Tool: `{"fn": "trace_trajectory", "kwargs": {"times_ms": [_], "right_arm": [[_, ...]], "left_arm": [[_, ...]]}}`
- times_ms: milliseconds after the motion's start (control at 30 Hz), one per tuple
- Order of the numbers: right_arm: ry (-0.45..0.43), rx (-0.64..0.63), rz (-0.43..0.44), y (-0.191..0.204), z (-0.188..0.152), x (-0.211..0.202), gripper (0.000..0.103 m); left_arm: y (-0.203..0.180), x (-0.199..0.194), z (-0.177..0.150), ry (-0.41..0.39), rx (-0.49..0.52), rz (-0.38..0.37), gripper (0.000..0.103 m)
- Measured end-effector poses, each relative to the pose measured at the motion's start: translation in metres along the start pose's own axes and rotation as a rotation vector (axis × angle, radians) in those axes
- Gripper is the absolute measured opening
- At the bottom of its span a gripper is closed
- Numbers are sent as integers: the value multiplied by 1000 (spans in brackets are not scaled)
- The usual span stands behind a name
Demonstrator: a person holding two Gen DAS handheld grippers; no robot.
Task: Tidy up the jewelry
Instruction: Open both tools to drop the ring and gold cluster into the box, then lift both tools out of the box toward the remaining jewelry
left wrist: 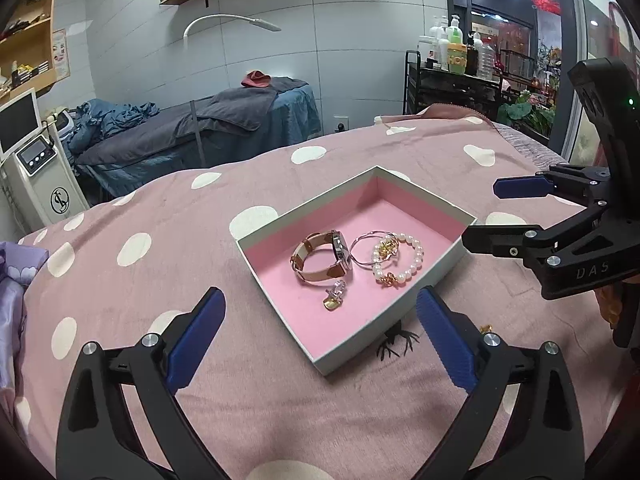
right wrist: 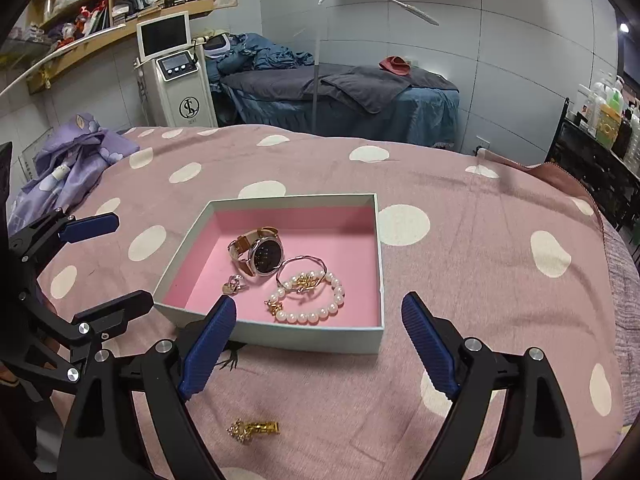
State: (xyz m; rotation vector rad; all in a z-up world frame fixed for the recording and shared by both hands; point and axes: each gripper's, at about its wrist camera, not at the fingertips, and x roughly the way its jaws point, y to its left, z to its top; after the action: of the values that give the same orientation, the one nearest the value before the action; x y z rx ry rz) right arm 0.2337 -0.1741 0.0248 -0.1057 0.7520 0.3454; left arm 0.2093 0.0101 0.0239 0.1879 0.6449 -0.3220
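A pale box with a pink lining (left wrist: 404, 180) (right wrist: 276, 338) sits on the pink polka-dot blanket. In it lie a watch with a tan strap (left wrist: 324, 258) (right wrist: 260, 255), a thin silver bangle (left wrist: 366, 250) (right wrist: 304, 266), a pearl bracelet with gold charms (left wrist: 398, 258) (right wrist: 316, 300) and a small silver and gold pendant (left wrist: 335, 296) (right wrist: 234, 284). A gold clasp piece (right wrist: 254, 429) lies on the blanket in front of the box; a bit of it shows in the left wrist view (left wrist: 486, 327). My left gripper (left wrist: 320, 336) (right wrist: 110, 260) is open and empty before the box. My right gripper (right wrist: 318, 344) (left wrist: 480, 212) is open and empty.
A black tassel (left wrist: 396, 342) (right wrist: 232, 358) pokes out from under the box's near edge. A purple cloth (right wrist: 72, 168) (left wrist: 12, 280) lies at the blanket's left end. Beyond are a treatment bed (right wrist: 344, 92), a white machine (right wrist: 176, 76) and a cart of bottles (left wrist: 452, 64).
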Motion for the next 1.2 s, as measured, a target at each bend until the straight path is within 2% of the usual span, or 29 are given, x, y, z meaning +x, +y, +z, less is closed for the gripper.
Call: {"fn": "trace_trajectory", "kwargs": {"times_ms": [500,1033,1100,1200], "right_arm": [[12,15,-14,3,-46,-18,86],[35,-3,-1,6,-88,-22,85],[39,-12,3,9,-93,-22,85],[47,-21,12,12,-98,-21,85]], "left_arm": [[-26,-17,-44,25,23,7,95],[-49,-22,-83,78,16,-50,95],[-54,-23,-88,83,23,-61,93],[-60,-23,-93,94,25,-80,83]]}}
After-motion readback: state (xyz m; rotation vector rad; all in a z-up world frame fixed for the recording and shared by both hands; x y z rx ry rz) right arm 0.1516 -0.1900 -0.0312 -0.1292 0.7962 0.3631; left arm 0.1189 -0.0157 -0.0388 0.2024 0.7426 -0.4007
